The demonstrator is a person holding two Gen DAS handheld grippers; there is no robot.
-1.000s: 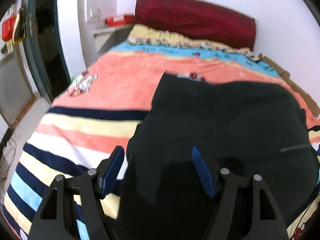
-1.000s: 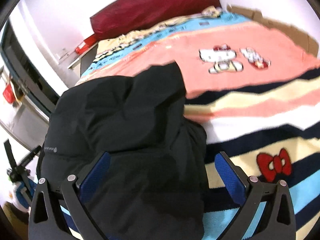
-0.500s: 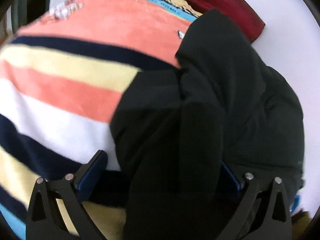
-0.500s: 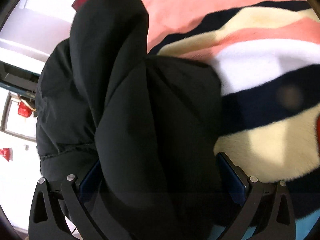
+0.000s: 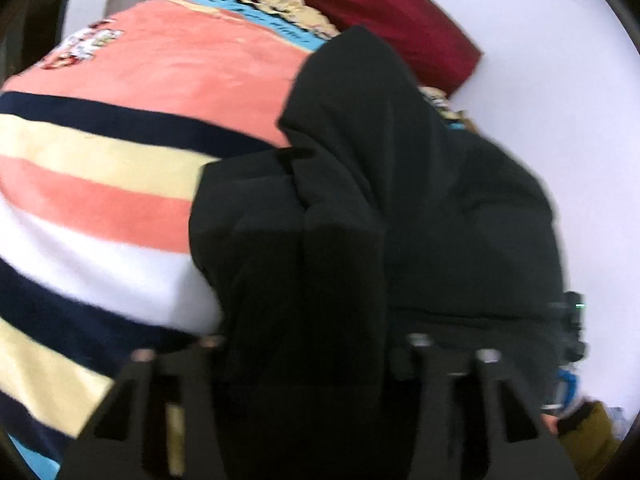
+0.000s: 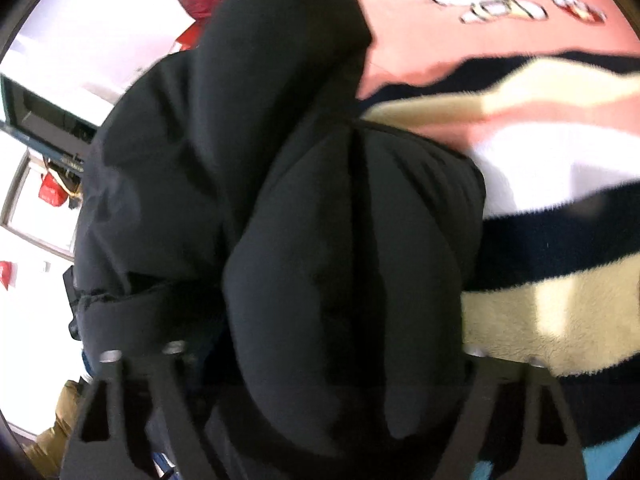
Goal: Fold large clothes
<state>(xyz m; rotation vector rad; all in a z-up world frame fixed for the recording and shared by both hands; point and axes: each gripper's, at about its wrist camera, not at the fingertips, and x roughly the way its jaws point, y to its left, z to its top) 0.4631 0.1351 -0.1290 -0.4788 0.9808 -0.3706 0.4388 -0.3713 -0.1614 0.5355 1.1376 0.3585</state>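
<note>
Left claw (image 5: 308, 344): black padded jacket (image 5: 400, 216) bunched between its fingers; grip hidden, cannot tell.
Right claw (image 6: 324, 352): same, tips buried in fabric.
Striped blanket (image 5: 100, 184): beneath, left of left claw.

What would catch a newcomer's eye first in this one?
A bulky black jacket fills the middle of both views, bunched up and lifted between the gripper arms. Under it lies a bright striped blanket with cartoon prints, and a dark red pillow sits at the far end by the white wall.
</note>
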